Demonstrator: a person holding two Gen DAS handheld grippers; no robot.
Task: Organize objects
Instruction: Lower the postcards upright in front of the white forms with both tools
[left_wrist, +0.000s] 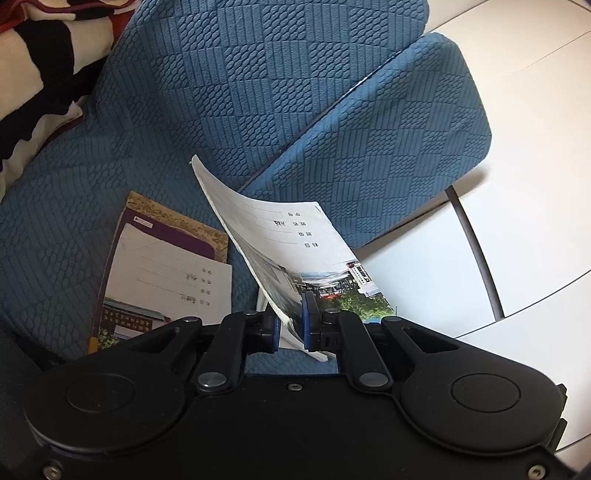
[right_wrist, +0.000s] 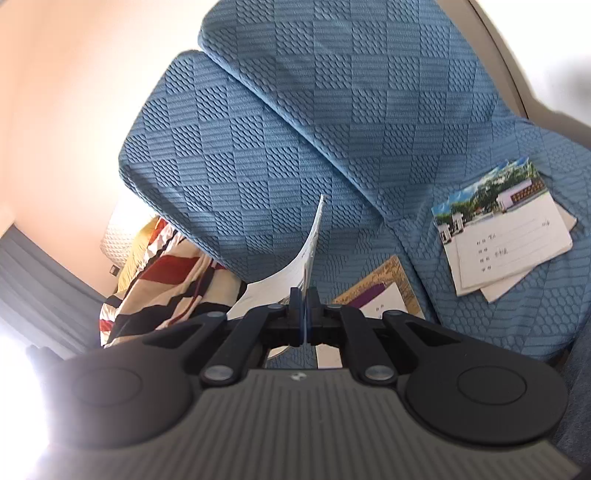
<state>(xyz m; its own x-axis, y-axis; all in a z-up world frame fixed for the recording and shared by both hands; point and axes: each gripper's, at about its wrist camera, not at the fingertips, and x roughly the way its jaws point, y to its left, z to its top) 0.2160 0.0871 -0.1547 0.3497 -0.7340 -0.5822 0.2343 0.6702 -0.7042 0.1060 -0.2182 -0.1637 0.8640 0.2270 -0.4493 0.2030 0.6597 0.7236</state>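
While gripped notebook (left_wrist: 280, 243) curls, stacked notebooks (left_wrist: 162, 273) beside.

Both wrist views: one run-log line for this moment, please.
left gripper: shut on notebook | right gripper: shut on thin notebook | beneath: blue sofa

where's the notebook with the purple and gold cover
In the left wrist view, the purple and gold notebook lies flat on the blue textured sofa seat, lower left, under a white-covered notebook.
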